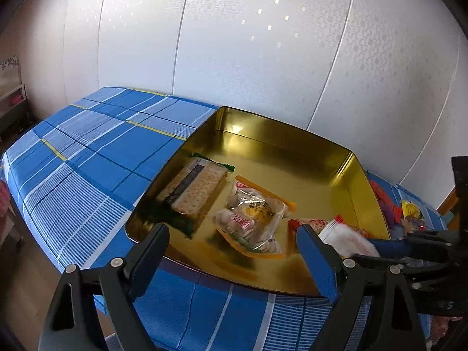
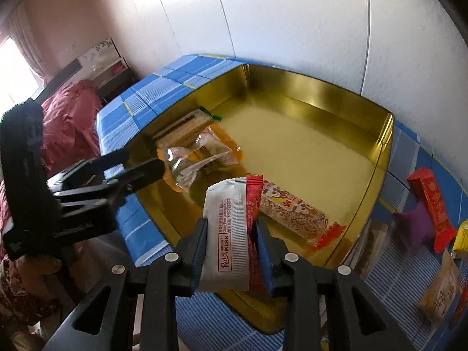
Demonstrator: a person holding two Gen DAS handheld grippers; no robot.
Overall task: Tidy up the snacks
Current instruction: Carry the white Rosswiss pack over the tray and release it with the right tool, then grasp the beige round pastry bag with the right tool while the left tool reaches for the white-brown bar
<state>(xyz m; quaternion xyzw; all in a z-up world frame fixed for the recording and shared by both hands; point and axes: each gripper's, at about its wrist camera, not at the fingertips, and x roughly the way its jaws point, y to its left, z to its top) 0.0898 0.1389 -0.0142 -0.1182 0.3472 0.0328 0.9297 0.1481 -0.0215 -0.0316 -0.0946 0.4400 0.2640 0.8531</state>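
A gold tin tray (image 1: 292,134) (image 2: 321,93) sits on a blue checked cloth. In it lie a cracker pack (image 1: 196,190) (image 2: 184,128), a clear orange-edged snack bag (image 1: 254,216) (image 2: 201,155) and a red grain bar (image 2: 295,213). My right gripper (image 2: 231,234) is shut on a white and red Kiss packet (image 2: 228,228) (image 1: 348,239), held over the tray's near edge. My left gripper (image 1: 231,242) is open and empty at the tray's near left rim; it shows in the right wrist view (image 2: 140,163) beside the snack bag.
More snacks lie on the cloth right of the tray: a red bar (image 2: 433,201), a purple packet (image 2: 412,225), a yellow pack (image 2: 462,234) and an orange bag (image 2: 441,289). A white wall stands behind. A bed with red bedding (image 2: 70,120) is far left.
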